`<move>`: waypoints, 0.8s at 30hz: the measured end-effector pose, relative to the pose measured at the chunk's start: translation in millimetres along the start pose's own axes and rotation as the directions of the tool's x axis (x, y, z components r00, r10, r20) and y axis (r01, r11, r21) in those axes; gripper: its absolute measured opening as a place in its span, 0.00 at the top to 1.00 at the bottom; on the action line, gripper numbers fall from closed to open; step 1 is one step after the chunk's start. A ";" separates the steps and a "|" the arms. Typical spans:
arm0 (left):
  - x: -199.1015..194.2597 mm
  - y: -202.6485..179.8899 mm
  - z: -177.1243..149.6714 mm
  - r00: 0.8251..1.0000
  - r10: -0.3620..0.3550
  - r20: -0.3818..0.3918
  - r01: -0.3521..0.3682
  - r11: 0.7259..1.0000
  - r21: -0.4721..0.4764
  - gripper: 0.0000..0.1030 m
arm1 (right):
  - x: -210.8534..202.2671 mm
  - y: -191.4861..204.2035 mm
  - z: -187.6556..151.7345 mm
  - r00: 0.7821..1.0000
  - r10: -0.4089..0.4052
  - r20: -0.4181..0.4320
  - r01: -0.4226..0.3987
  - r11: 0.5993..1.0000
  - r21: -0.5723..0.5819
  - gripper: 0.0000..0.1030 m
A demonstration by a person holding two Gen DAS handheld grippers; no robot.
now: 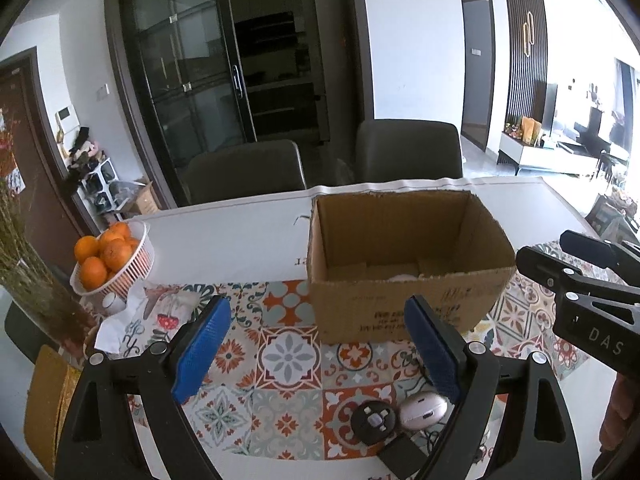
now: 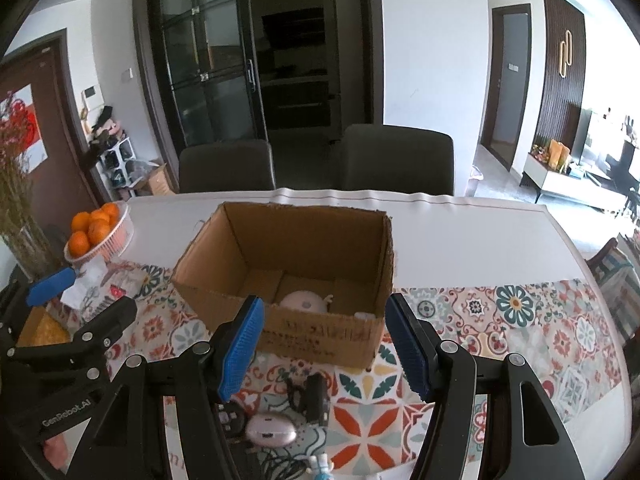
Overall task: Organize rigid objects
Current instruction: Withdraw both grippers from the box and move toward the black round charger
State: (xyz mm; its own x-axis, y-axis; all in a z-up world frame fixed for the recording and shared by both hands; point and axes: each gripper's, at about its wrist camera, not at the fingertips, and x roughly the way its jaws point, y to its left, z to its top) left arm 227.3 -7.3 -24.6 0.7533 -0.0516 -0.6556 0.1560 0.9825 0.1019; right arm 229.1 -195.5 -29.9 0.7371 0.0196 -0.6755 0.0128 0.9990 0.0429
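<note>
An open cardboard box [image 1: 404, 304] [image 2: 316, 332] stands on the patterned tablecloth; a pale pink round gadget [image 2: 303, 301] lies inside it. In front of the box lie a pink oval mouse-like item [image 1: 423, 410] [image 2: 271, 434], a round black device [image 1: 374, 422], a black charger with cord [image 2: 316, 398] and a small white-and-blue figure [image 2: 320, 466]. My left gripper [image 1: 316, 340] is open with nothing between its blue pads, hovering before the box. My right gripper [image 2: 324, 336] is also open and empty, its fingers framing the box's near wall from a distance.
A white basket of oranges [image 1: 114, 258] [image 2: 96, 232] sits at the left with crumpled paper [image 1: 120, 320] beside it. A vase of dried stems [image 1: 24, 264] stands at the far left. Two dark chairs [image 1: 408, 150] are behind the table [image 2: 460, 236].
</note>
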 end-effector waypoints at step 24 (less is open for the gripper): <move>21.1 -0.5 -69.6 0.987 -0.028 -0.161 0.035 0.998 0.044 0.14 | 17.5 10.6 -53.6 0.994 0.009 -0.108 -0.013 0.999 -0.036 0.38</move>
State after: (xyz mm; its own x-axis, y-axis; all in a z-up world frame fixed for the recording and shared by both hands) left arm 198.7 3.7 -90.6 0.6357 -0.0491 -0.7703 0.2101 0.9713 0.1115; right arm 206.0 -182.4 -80.7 0.6600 0.0329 -0.7506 -0.0213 0.9995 0.0251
